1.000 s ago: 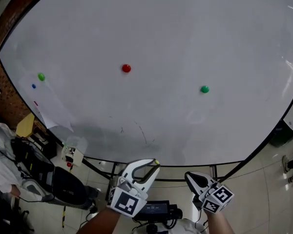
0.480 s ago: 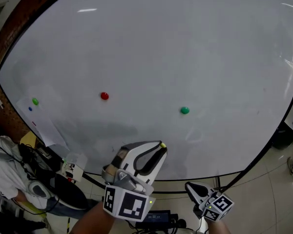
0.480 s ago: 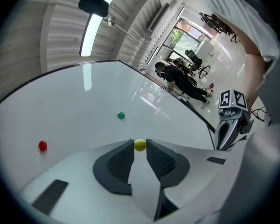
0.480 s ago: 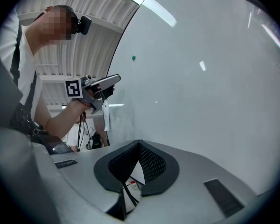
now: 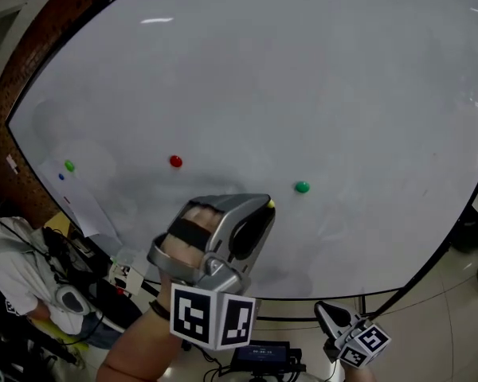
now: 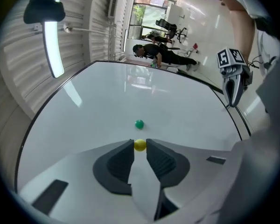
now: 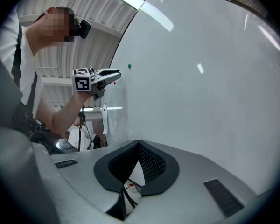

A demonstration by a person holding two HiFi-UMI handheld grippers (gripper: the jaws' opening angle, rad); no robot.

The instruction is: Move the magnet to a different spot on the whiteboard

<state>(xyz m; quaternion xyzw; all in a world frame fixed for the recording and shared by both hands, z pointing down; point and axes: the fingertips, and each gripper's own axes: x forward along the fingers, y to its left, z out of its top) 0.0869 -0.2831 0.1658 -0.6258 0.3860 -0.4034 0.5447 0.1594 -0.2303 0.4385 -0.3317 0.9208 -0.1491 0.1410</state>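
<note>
- Magnet (image 6: pixel 140 145): small, round, glossy yellow; sits pinched between the jaw tips of the left gripper (image 5: pixel 264 206), at lower centre of the head view, close against the whiteboard (image 5: pixel 319 78). Cannot tell whether it touches the board.
- Left hand (image 5: pixel 193 228): raised up to the board, forearm rising from the bottom edge, fingers wrapped through the grey handle, marker cube (image 5: pixel 212 317) facing the camera.
- Left jaws: dark ribbed pads in smooth grey plastic shells, tips clamped on the yellow ball.
- Right gripper (image 7: pixel 139 146): held low at lower right of the head view, well apart from the board; mesh-textured black pads pressed together at the tips, nothing between them.
- Whiteboard: smooth, glossy white, with light streaks reflected.
- Green magnet (image 5: pixel 302 187): just right of the left jaws; red magnet (image 5: pixel 175 161) to the left.
</note>
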